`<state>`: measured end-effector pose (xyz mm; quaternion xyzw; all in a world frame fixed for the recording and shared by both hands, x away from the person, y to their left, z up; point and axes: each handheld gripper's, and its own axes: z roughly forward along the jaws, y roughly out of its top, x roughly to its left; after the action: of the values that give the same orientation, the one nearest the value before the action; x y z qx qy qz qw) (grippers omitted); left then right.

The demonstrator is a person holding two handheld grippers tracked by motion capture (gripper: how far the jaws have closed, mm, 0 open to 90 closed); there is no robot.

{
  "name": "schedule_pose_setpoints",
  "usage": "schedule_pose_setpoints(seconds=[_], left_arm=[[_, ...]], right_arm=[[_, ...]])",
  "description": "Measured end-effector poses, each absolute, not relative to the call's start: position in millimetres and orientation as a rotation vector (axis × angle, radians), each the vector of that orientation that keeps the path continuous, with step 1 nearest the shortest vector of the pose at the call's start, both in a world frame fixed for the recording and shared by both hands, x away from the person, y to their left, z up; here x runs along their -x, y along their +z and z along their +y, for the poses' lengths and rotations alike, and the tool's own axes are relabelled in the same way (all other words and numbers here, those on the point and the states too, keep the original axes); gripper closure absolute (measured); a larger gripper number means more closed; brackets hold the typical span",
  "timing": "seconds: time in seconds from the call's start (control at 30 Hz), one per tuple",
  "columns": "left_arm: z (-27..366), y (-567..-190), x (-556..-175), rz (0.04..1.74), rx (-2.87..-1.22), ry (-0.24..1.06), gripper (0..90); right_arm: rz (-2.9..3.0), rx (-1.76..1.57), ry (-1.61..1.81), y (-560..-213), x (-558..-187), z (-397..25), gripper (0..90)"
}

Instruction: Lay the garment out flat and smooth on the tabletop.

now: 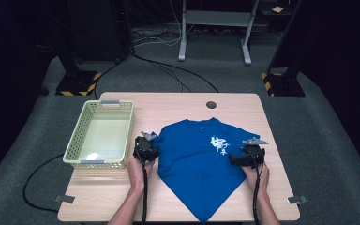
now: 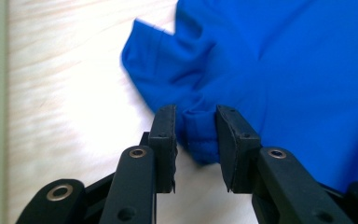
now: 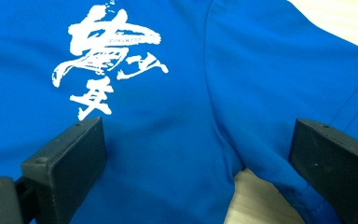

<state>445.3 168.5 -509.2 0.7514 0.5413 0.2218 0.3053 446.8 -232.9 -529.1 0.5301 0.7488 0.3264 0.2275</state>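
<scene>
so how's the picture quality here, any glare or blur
High view: dim dark surroundings, the table evenly lit, the basket floor catching a bright glare patch. Left gripper view: the wood beside the shirt is washed out nearly white, and the sleeve looks soft. Right gripper view: the white print reads sharp, while the near jaws are slightly soft.

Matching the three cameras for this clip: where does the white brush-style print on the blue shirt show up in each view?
High view: the white print sits right of the middle of the blue shirt, near the right gripper.
Left gripper view: not in it; blue cloth lies between the jaws of the left gripper.
Right gripper view: upper left.
Shared landmark: the shirt on the pale wooden table.
</scene>
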Motion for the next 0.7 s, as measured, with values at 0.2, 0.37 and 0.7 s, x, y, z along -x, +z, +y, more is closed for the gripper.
schedule_pose_setpoints(seconds=[0.2,0.37,0.7], left_arm=[[182,-511,-427,1.473,-1.929,0.575,55.9],[183,-502,-417,1.456,-1.866,0.595,43.5],[146,-483,-443,1.295,-1.874,0.546,22.7]], right_arm=[[2.063,-1.46,0.899,-529,-447,-233,3.3],[2.063,-1.46,0.899,-529,-447,-233,3.3],[2.064,-1.46,0.899,-529,-447,-233,3.4]])
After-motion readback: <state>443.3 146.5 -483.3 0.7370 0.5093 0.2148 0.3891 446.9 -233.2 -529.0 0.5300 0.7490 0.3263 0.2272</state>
